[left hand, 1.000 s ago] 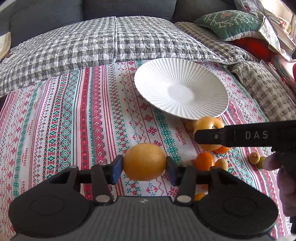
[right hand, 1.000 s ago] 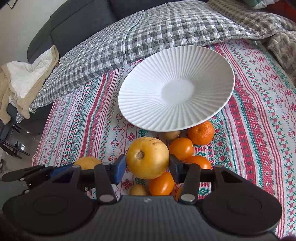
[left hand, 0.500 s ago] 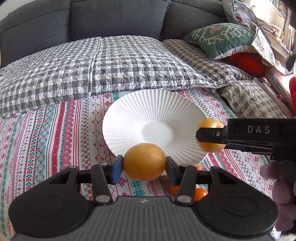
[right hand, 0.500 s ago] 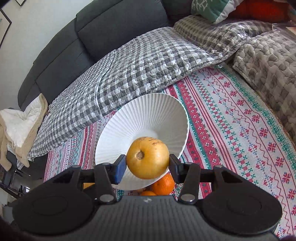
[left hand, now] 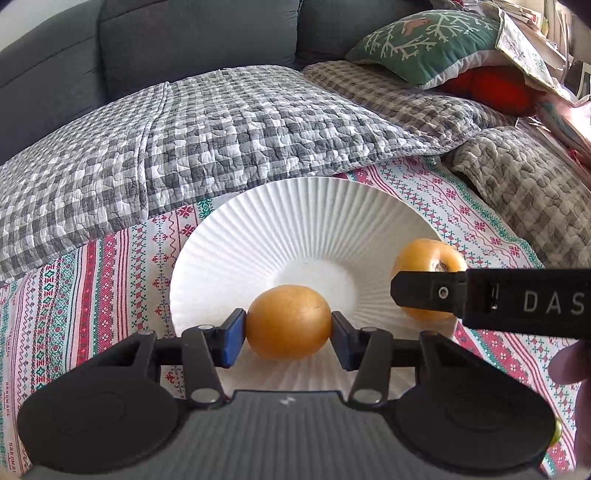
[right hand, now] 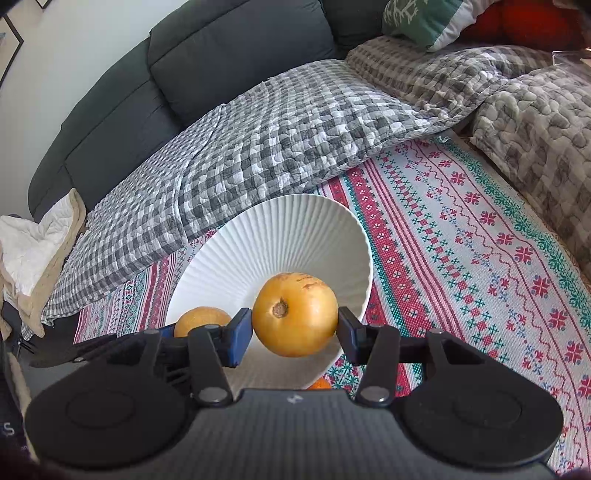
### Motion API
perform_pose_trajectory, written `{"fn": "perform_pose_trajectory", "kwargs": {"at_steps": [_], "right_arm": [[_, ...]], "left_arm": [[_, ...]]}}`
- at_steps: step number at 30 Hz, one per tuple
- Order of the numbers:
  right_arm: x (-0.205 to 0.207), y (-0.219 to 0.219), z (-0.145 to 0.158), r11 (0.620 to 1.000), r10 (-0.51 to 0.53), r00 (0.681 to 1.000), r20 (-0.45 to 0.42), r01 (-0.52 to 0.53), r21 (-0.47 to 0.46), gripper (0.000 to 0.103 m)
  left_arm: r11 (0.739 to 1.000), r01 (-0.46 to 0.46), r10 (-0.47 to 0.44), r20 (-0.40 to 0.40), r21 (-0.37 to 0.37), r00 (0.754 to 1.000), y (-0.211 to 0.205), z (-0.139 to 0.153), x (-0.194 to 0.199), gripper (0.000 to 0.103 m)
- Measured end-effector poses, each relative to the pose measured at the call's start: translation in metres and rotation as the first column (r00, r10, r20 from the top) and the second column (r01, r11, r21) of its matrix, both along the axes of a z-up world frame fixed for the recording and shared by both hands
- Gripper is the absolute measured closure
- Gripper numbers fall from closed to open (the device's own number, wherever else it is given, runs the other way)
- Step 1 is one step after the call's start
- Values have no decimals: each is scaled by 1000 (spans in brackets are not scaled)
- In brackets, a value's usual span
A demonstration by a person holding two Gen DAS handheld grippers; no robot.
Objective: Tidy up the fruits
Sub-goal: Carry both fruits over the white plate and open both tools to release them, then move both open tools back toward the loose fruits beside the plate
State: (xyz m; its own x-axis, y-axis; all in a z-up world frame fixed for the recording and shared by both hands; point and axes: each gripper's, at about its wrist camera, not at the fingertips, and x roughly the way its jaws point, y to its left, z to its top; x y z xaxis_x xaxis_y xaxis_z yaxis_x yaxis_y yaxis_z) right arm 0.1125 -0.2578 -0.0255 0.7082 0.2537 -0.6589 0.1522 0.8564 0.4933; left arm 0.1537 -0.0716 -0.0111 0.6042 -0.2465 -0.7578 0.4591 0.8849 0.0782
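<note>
A white ribbed plate (left hand: 303, 221) lies on the patterned cloth. My left gripper (left hand: 288, 334) is shut on a smooth golden pear (left hand: 289, 322), which hangs over the plate's near part. My right gripper (right hand: 294, 328) is shut on a second golden pear (right hand: 294, 314), stem end facing the camera, over the plate (right hand: 280, 229) at its right side. In the left wrist view that second pear (left hand: 424, 258) shows behind the right gripper's black finger (left hand: 428, 291). In the right wrist view the first pear (right hand: 201, 319) peeks out at the left. An orange (right hand: 319, 384) shows just below the plate's rim.
A red, green and white patterned cloth (right hand: 461, 258) covers the surface. Grey checked quilts (left hand: 221, 129) and a dark sofa (left hand: 184, 33) lie behind the plate. A green cushion (left hand: 424, 40) and a red one sit at the far right. A hand (left hand: 576, 373) shows at the right edge.
Both grippers have carried their pears forward from over the fruit pile on the cloth to over the plate. The loose oranges have dropped out of the left wrist view.
</note>
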Motion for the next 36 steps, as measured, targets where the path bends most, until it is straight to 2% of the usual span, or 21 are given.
{"fn": "perform_pose_trajectory", "kwargs": {"at_steps": [10,18,21,23,26,32,36], "right_arm": [[5,6,-3,999,20,1000,8,-20,-49,57],[5,6,-1,999,14,1000,-4,-14,-49,57],[2,6,3,999,15,1000,1,-14,-44,48],[-1,8,8,998,18,1000,11,-17,-54,38],[-6,8,16,998,25,999,28,-23,-61,30],[-22,6,35,995,41,997,62,-35,-96,18],[-32,-1,42,994,33,997,70,-26,-103,16]], "left_arm": [[999,43,-43,22,16,999,-2,-4,5,65],[997,63,-64,13,46,998,-4,-7,3,62],[997,62,-62,0,42,998,-3,-6,2,56],[998,56,-56,4,38,998,-1,-4,-2,49],[998,52,-52,8,25,999,2,3,-10,39],[1000,19,-18,19,-6,1000,14,23,-31,27],[998,-8,9,13,-60,1000,25,33,-46,22]]}}
